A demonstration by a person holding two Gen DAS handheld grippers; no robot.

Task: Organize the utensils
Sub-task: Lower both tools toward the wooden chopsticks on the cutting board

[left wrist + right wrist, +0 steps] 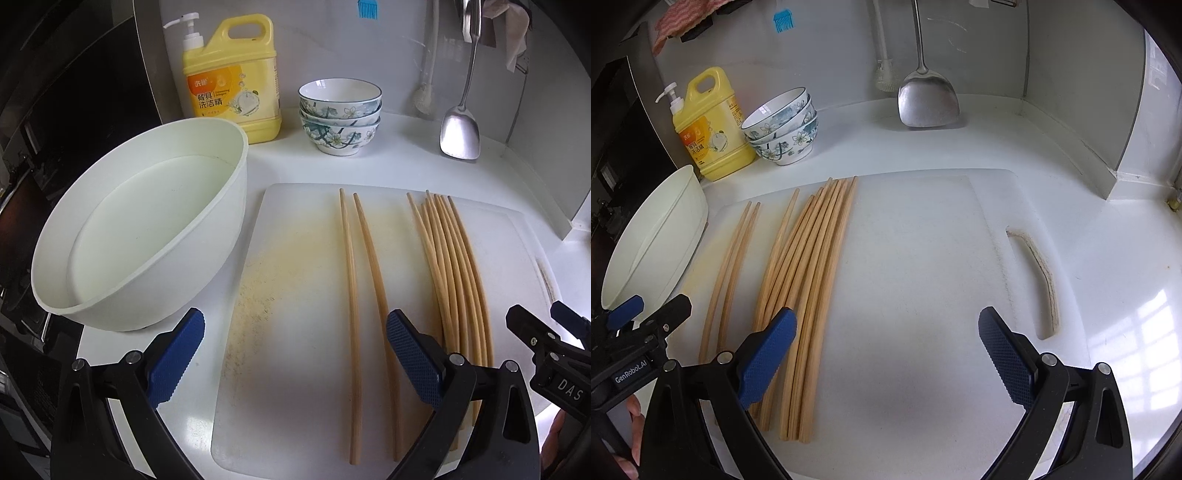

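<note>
A white cutting board [295, 369] [916, 295] lies on the counter. Two separate wooden chopsticks [349, 295] [729, 273] lie side by side on it. A bundle of several chopsticks [458, 288] [809, 288] lies to their right. My left gripper [295, 354] is open and empty, above the board's near part, with the two loose chopsticks between its fingers. My right gripper [886, 354] is open and empty over the bare board, its left finger [768, 358] above the bundle. The right gripper also shows at the right edge of the left wrist view [546, 332].
A large white basin [147, 236] [653, 236] stands left of the board. A yellow detergent bottle [232, 81] [713, 125], stacked floral bowls [340, 118] [786, 129] and a steel spatula [460, 133] [929, 103] stand along the back wall.
</note>
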